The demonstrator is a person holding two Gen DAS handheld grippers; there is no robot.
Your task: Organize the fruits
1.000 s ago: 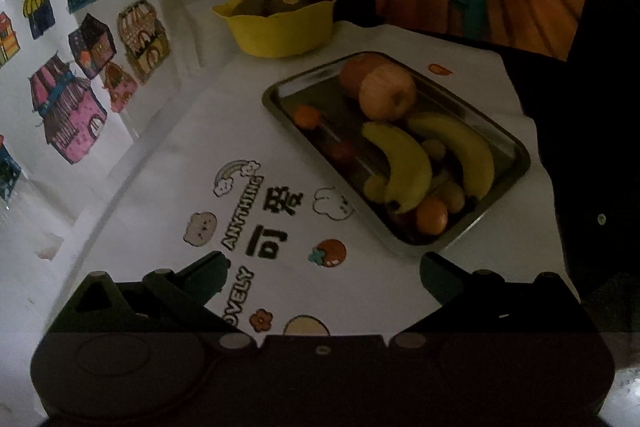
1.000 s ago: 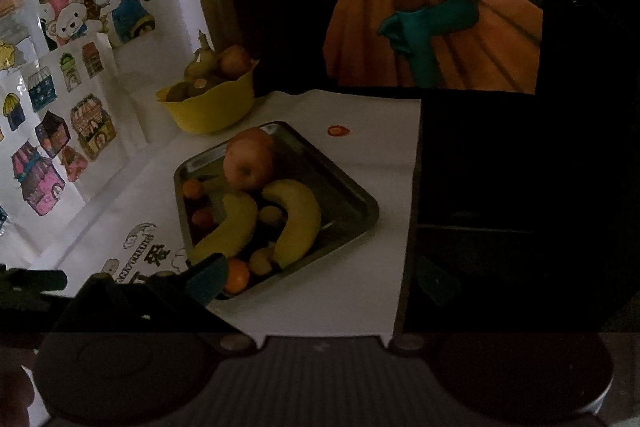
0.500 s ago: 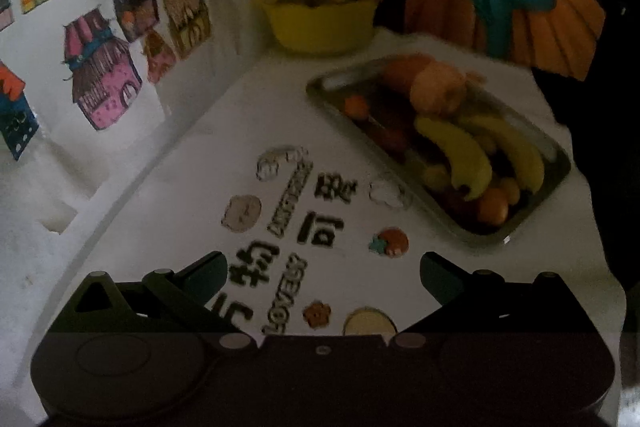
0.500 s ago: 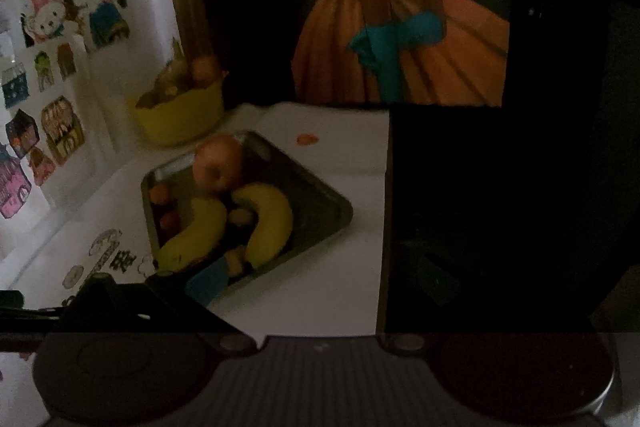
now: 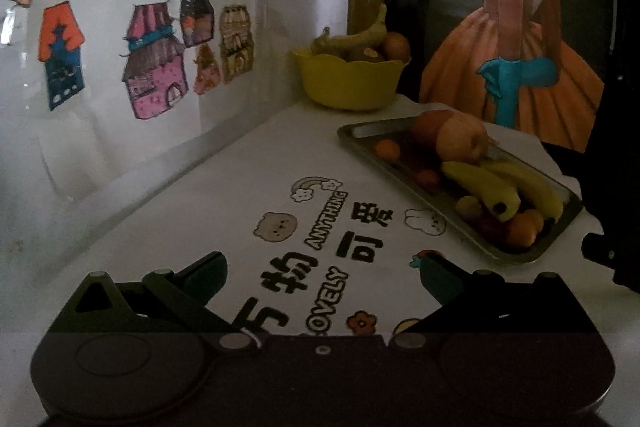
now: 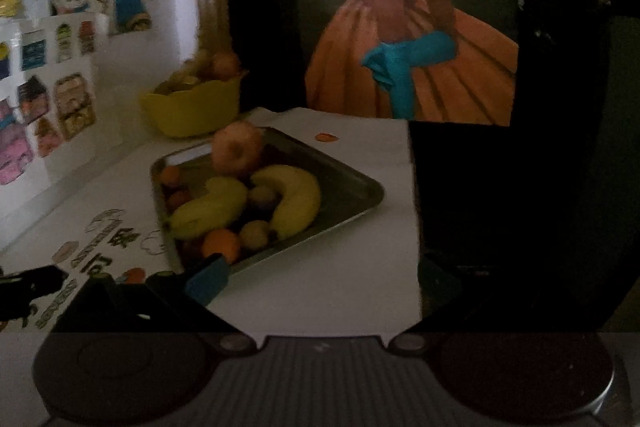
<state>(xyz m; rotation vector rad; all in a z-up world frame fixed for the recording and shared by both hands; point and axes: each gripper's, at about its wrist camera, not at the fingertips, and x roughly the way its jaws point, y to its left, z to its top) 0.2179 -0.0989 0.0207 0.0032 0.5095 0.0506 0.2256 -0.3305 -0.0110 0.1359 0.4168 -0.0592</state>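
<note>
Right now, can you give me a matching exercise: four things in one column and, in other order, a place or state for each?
Things:
1. apple
2. bowl
3. tray
4. left gripper

Places or states:
A. yellow, holds fruit, behind the tray
B. open, holding nothing
C. metal, holds two bananas
D. at the tray's far end

Pairs: 1-D, 2-A, 3-C, 4-B

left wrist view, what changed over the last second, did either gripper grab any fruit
No fruit was taken. The left gripper swung left and dropped lower, so the metal tray slid to the right of its view and the wall drawings fill more of it. The right gripper shifted only slightly. Both stay open and empty. The bananas, apple and yellow bowl lie as before.
</note>
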